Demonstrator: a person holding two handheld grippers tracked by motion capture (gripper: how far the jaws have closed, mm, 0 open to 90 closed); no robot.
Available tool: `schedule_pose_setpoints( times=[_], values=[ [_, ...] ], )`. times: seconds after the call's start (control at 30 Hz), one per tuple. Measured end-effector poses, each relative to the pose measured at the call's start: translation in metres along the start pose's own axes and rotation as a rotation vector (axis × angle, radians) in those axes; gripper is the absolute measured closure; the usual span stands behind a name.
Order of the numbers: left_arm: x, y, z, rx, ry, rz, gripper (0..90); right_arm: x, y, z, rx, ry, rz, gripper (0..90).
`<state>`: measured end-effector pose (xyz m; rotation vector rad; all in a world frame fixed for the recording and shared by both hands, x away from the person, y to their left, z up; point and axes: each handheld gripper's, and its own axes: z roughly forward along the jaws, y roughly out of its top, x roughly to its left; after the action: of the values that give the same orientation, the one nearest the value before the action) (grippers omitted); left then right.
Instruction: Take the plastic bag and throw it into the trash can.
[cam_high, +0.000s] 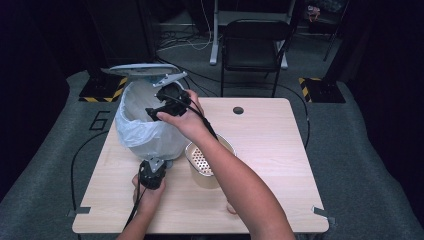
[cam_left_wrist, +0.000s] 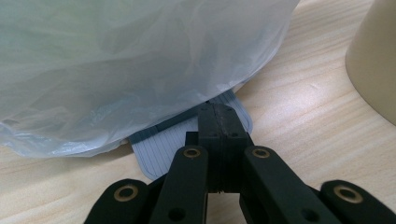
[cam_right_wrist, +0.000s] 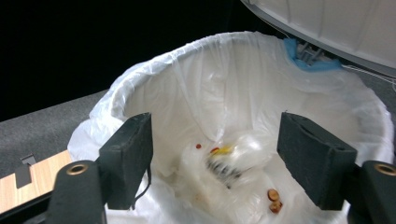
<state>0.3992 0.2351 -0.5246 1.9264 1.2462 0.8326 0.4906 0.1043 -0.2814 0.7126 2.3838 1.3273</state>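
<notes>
A black folding chair (cam_high: 252, 47) stands on the grey carpet floor (cam_high: 360, 165) behind the light wooden worktop (cam_high: 280, 160). The room is dark.

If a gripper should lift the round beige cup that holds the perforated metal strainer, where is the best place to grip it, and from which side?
Probably the rim of the round beige cup, taken from above on its right side, which is bare of the person's forearm. One jaw should go inside and one outside the thin upright wall. The perforated metal strainer leans on the left part of the rim, so avoid that part.
</notes>
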Motion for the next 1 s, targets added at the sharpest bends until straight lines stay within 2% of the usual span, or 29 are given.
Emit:
schedule_pose_setpoints(
  times=[0.17, 0.27, 0.4, 0.5, 0.7, 0.8, 0.87, 0.9, 1.0],
  values=[
    [0.000, 0.000, 0.000, 0.004, -0.013, -0.008, 89.9, 0.004, -0.004, -0.018, 0.021, -0.012, -0.014, 29.6],
    [0.000, 0.000, 0.000, 0.001, -0.010, -0.009, 89.9, 0.003, -0.007, -0.031, 0.026, -0.007, 0.025, 28.4],
    [0.000, 0.000, 0.000, -0.001, -0.010, -0.009, 89.9, 0.003, -0.017, -0.049, 0.026, -0.033, 0.002, 26.2],
    [0.000, 0.000, 0.000, 0.000, -0.012, -0.013, 89.9, -0.001, -0.025, -0.059, 0.034, -0.043, 0.036, 23.7],
    [-0.001, -0.001, 0.001, -0.009, 0.000, -0.014, 89.9, -0.006, -0.046, -0.083, 0.028, -0.049, 0.021, 23.0],
    [-0.001, -0.001, 0.001, -0.012, 0.002, -0.010, 89.9, -0.011, -0.057, -0.095, 0.022, -0.042, 0.037, 26.0],
    [-0.001, -0.001, 0.001, -0.013, 0.001, -0.013, 89.9, -0.012, -0.066, -0.104, 0.021, -0.049, 0.034, 26.5],
    [-0.002, -0.001, 0.001, -0.007, -0.014, -0.034, 89.9, -0.013, -0.070, -0.108, 0.018, -0.048, 0.032, 26.5],
    [-0.002, -0.001, 0.002, -0.018, -0.006, -0.035, 89.9, -0.014, -0.086, -0.120, 0.014, -0.051, 0.038, 26.3]
  ],
)
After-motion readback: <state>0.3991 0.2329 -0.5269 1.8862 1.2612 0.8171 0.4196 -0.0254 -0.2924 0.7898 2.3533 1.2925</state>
